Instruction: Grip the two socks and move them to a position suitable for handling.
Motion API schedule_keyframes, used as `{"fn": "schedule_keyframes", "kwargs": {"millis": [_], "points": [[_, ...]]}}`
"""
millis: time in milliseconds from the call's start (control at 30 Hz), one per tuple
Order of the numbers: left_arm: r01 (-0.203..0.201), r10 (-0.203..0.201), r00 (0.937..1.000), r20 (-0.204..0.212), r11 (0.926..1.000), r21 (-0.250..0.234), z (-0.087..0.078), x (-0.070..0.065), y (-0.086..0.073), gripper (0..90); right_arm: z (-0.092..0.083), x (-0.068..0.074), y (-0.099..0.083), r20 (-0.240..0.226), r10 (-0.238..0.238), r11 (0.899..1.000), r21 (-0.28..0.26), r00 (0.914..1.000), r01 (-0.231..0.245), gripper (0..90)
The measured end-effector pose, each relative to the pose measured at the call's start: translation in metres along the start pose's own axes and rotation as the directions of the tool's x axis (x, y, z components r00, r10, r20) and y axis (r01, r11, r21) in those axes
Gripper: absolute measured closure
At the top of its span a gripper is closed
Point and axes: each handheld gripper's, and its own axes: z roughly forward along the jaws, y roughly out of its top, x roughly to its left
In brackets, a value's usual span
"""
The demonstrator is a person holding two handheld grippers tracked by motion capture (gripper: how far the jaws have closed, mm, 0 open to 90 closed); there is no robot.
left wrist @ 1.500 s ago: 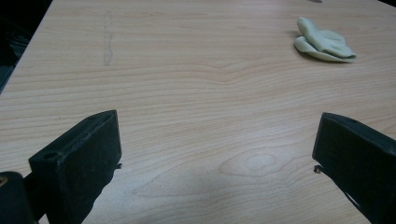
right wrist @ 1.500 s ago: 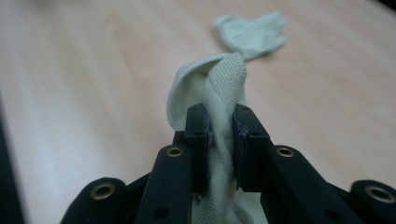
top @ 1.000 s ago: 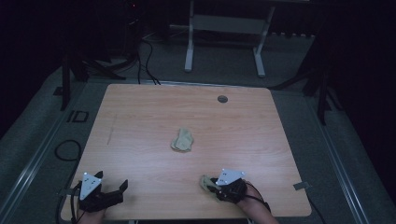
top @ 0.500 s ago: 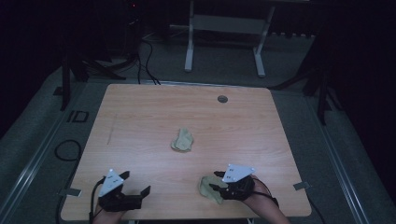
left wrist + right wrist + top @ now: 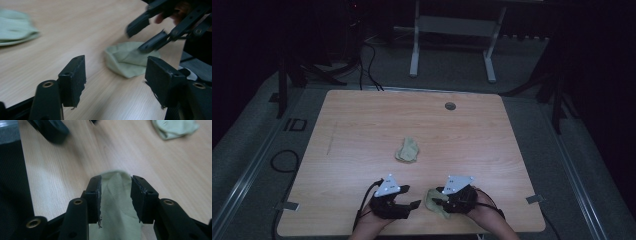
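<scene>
Two pale green cloths lie on the wooden table (image 5: 362,125). One crumpled cloth (image 5: 406,150) (image 5: 15,28) (image 5: 175,128) rests near the middle. The other cloth (image 5: 432,202) (image 5: 125,61) (image 5: 115,202) is near the front edge. My right gripper (image 5: 438,198) (image 5: 116,182) is shut on that near cloth, which fills the gap between its pads; its jaws have just been closing a little. My left gripper (image 5: 410,196) (image 5: 116,70) stands just left of it, pointing at the cloth. Its jaws have just been closing but are still open, with nothing between them.
A small round grommet (image 5: 450,106) sits near the table's far edge. Beyond the table stands a white metal frame (image 5: 452,30). Cables (image 5: 282,161) lie on the floor at the left. The table's front edge runs just below both hands.
My left gripper has moved right along the front edge, close to the right gripper, and its jaws have narrowed. The right gripper has risen slightly with the cloth.
</scene>
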Motion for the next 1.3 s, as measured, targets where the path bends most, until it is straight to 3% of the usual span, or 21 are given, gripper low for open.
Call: {"fn": "schedule_keyframes", "kwargs": {"millis": [200, 267, 333, 433, 600, 767, 933, 1067, 1233, 1300], "points": [[-0.007, 0.005, 0.9996, 0.028, 0.9957, 0.092, 0.033, 0.007, 0.005, 56.2, 0.018, -0.006, -0.007, -0.031, 0.002, 0.997, 0.079, 0.9995, 0.0, 71.0], [-0.02, 0.017, 0.9996, 0.025, 0.9921, 0.124, 0.038, 0.009, 0.008, 64.5, 0.02, -0.006, -0.009, -0.039, 0.011, 0.997, 0.078, 0.9992, -0.008, 75.2], [-0.015, 0.013, 0.9997, 0.021, 0.9918, 0.127, 0.041, 0.011, 0.01, 70.6, 0.02, -0.006, -0.01, -0.035, 0.017, 0.997, 0.07, 0.9993, -0.014, 78.6], [-0.004, 0.004, 1.0, -0.001, 0.9885, 0.151, 0.045, 0.014, 0.011, 87.4, 0.02, -0.006, -0.01, -0.03, 0.012, 0.998, 0.063, 0.9995, -0.01, 82.2], [-0.005, 0.01, 0.9995, -0.031, 0.9892, 0.147, 0.045, 0.011, 0.008, 89.8, 0.012, -0.006, -0.011, 0.001, 0.025, 0.999, 0.034, 0.9997, -0.025, 85.0], [0.01, -0.002, 0.9981, -0.062, 0.9932, 0.116, 0.033, 0.01, 0.005, 90.0, -0.007, -0.012, -0.012, 0.056, 0.078, 0.997, -0.023, 0.9954, -0.077, 85.5], [0.029, -0.018, 0.9935, -0.112, 0.9947, 0.099, 0.015, 0.011, -0.001, 90.0, -0.024, -0.018, -0.018, 0.122, 0.132, 0.991, -0.053, 0.9837, -0.127, 85.4], [0.038, -0.026, 0.9902, -0.138, 0.9956, 0.086, 0.001, 0.009, -0.011, 90.0, -0.029, -0.021, -0.028, 0.136, 0.187, 0.982, -0.06, 0.9729, -0.18, 84.0], [0.051, -0.038, 0.9891, -0.142, 0.9948, 0.089, -0.011, 0.008, -0.026, 89.8, -0.024, -0.02, -0.041, 0.144, 0.225, 0.974, -0.042, 0.9638, -0.221, 82.2], [0.064, -0.051, 0.9907, -0.126, 0.9925, 0.104, -0.012, 0.008, -0.028, 89.4, -0.023, -0.021, -0.046, 0.141, 0.243, 0.97, -0.039, 0.9596, -0.24, 72.6]]}}
